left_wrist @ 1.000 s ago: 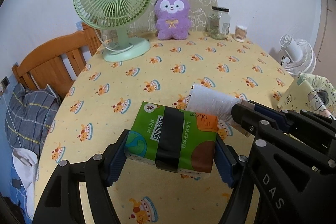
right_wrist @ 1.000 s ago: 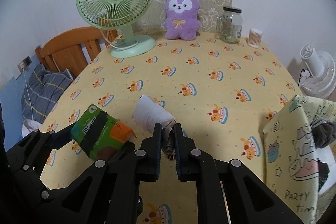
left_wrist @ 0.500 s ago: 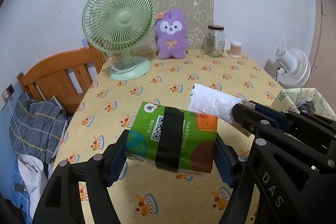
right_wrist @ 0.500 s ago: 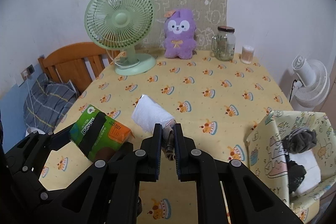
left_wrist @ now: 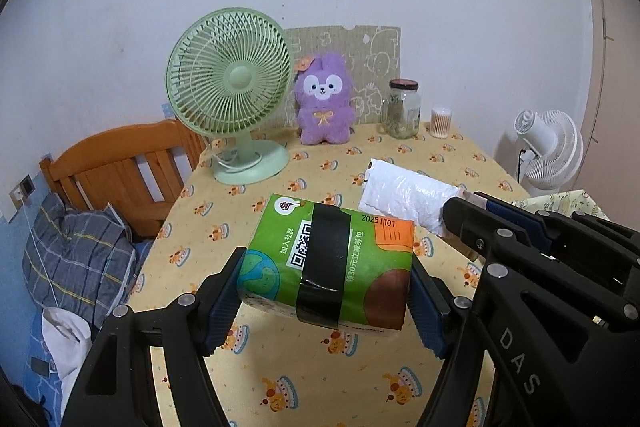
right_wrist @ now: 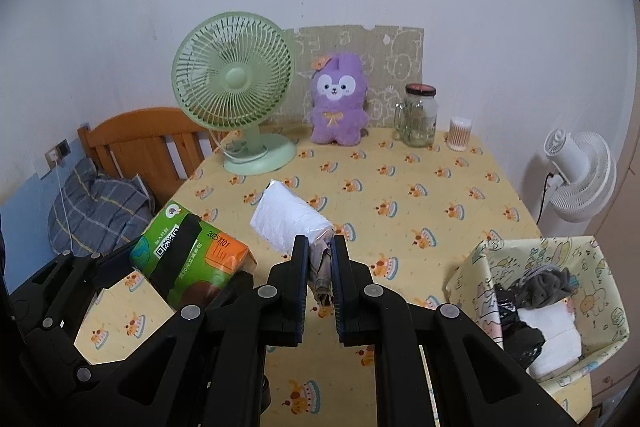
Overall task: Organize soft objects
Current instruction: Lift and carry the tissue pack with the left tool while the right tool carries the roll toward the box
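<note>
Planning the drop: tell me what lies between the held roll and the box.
Right wrist view: between the roll in the right gripper and the box, only bare tablecloth.

Tissue pack (left_wrist: 326, 263) reads "20251101"; claw arm (left_wrist: 516, 351) "DAS"

Your two wrist views sit side by side, raised above the surface (left_wrist: 360, 155), both angled down toward the far wall; each shares the green fan (left_wrist: 230, 83) and purple plush (right_wrist: 338, 99).
</note>
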Demonstrator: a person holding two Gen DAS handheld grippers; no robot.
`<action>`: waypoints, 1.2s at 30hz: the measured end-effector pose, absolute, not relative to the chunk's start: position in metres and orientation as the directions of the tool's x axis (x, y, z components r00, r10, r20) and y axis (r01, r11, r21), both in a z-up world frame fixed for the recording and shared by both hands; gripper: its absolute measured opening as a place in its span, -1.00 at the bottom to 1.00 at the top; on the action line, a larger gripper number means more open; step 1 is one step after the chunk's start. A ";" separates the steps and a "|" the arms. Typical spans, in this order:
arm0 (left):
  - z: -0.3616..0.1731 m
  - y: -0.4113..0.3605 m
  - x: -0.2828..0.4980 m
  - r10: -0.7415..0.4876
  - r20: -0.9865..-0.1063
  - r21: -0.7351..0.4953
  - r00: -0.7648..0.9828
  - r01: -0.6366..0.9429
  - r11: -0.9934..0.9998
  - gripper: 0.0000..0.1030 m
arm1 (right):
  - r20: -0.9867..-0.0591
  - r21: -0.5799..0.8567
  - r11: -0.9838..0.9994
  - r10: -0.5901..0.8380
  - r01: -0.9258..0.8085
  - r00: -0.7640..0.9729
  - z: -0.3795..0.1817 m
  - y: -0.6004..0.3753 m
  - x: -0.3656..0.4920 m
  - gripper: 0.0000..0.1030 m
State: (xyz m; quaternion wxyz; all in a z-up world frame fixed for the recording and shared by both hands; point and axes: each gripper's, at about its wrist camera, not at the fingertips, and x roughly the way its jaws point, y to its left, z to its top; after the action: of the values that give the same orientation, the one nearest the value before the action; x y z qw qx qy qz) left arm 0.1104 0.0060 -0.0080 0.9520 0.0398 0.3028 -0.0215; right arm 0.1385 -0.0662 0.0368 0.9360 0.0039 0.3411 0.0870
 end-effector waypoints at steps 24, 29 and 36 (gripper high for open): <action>0.009 -0.045 0.098 -0.057 -0.544 0.052 0.837 0.101 0.994 0.47 | -0.598 0.051 0.992 0.124 -0.116 0.792 0.060 -0.116 0.121 -0.74; 0.010 -0.057 0.099 -0.081 -0.540 0.038 0.838 0.120 0.992 0.47 | -0.591 0.047 0.994 0.105 -0.096 0.800 0.063 -0.129 0.120 -0.74; 0.012 -0.075 0.102 -0.106 -0.538 0.033 0.836 0.147 0.989 0.47 | -0.587 0.045 0.996 0.085 -0.072 0.805 0.064 -0.148 0.120 -0.74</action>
State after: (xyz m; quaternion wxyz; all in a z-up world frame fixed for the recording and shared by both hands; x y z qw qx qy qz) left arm 0.1019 -0.0748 0.0116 0.9574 0.0366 0.2787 -0.0662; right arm 0.1200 -0.1479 0.0643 0.9500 0.0105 0.3094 0.0412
